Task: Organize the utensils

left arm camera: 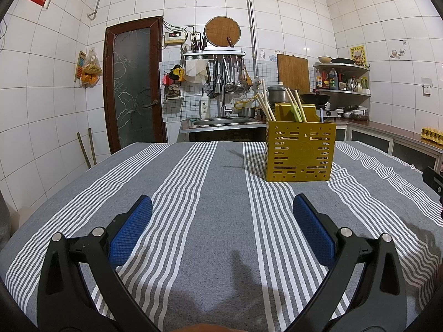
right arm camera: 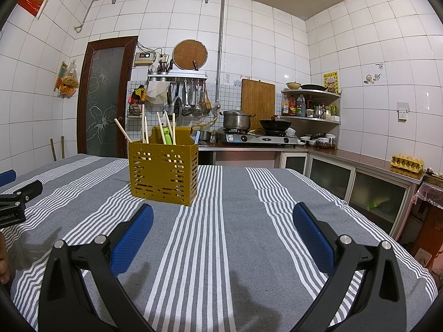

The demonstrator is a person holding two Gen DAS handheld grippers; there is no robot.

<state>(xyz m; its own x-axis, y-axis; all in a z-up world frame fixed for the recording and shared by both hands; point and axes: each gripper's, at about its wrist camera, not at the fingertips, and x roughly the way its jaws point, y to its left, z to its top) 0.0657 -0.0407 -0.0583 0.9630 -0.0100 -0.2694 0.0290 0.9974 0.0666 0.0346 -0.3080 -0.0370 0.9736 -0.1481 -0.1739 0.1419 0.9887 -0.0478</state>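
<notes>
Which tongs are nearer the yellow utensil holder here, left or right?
Right, by a small margin. The yellow utensil holder stands just ahead of the open right tongs, off their left finger. From the open left tongs it sits farther ahead, to their right.

Background: grey-and-white striped tablecloth [left arm camera: 199,193] over the table. Dark wooden door [right arm camera: 106,96] with frosted floral glass, back left. Steel sink [left arm camera: 224,121] under a rack of hanging ladles [left arm camera: 231,74]. Round woven tray [right arm camera: 190,54] above the rack. Cutting board [right arm camera: 257,102] leaning on the tiles. Pot [right arm camera: 236,119] and wok [right arm camera: 275,125] on the gas stove [right arm camera: 257,139]. Corner shelf with bottles [right arm camera: 297,106]. Egg carton [right arm camera: 407,162] on the right counter.
</notes>
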